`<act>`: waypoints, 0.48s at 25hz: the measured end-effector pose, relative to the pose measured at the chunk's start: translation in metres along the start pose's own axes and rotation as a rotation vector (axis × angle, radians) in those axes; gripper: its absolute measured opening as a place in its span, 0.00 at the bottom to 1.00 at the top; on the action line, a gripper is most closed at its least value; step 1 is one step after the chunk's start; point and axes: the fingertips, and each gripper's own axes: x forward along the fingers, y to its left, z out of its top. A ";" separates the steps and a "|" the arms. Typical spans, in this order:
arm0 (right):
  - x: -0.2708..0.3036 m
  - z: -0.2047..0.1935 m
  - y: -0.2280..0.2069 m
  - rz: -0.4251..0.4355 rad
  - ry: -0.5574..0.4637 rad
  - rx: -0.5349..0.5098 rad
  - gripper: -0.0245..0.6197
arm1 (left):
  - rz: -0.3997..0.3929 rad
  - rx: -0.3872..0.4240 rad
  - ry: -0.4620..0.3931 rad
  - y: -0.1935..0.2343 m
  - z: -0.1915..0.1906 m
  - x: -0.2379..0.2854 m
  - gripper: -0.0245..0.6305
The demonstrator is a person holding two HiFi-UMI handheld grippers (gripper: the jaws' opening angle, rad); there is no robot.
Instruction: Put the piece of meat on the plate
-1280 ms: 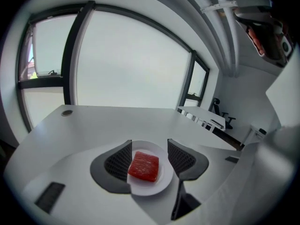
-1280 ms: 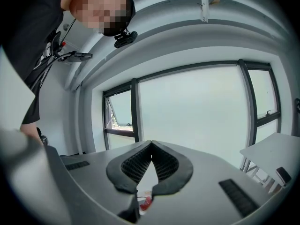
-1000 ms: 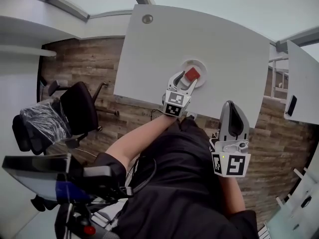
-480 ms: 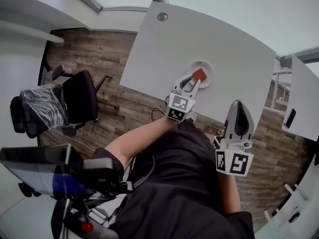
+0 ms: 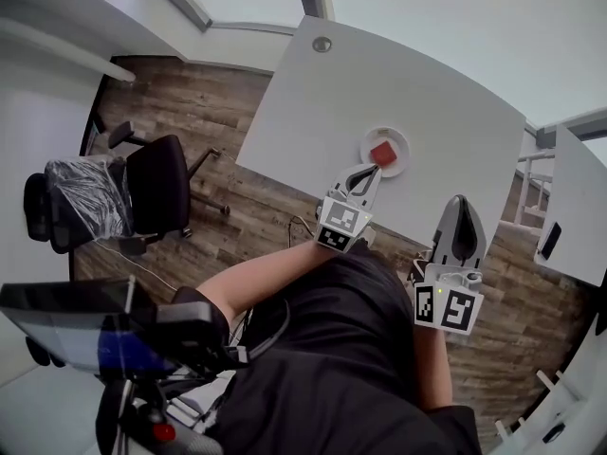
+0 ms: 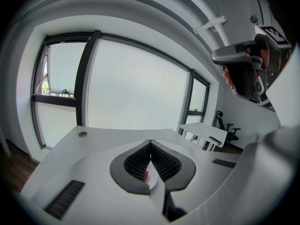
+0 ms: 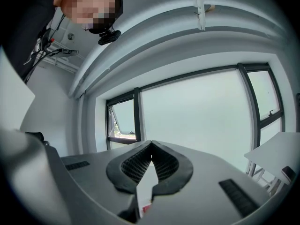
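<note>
A red piece of meat (image 5: 383,153) lies on a small white round plate (image 5: 399,138) near the front edge of the white table (image 5: 427,74). My left gripper (image 5: 368,170) hangs just short of the plate, lifted off the meat, its jaws shut and empty. In the left gripper view, the left gripper (image 6: 150,142) has its pads closed tip to tip over the table (image 6: 93,139). My right gripper (image 5: 459,204) is held off the table's front edge, to the right, and is shut on nothing. The right gripper view shows the right gripper (image 7: 151,145) aimed at the windows.
A black office chair (image 5: 156,188) and a plastic-wrapped chair (image 5: 76,202) stand on the wood floor at left. A second white table (image 5: 580,207) with a dark phone (image 5: 548,240) is at right. A round grommet (image 5: 322,44) sits at the table's far edge.
The left gripper stood open around the meat on the plate, then drew back and up, away from the plate, and its jaws shut empty. The meat stays on the plate.
</note>
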 end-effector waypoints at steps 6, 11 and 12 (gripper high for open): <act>-0.001 0.011 0.014 0.034 -0.025 -0.021 0.05 | -0.019 0.043 -0.065 -0.016 0.023 -0.025 0.05; -0.004 0.012 0.014 0.050 -0.036 -0.029 0.05 | -0.007 0.020 -0.120 -0.018 0.041 -0.035 0.05; -0.006 0.013 0.014 0.052 -0.037 -0.031 0.05 | 0.006 0.012 -0.131 -0.018 0.046 -0.039 0.05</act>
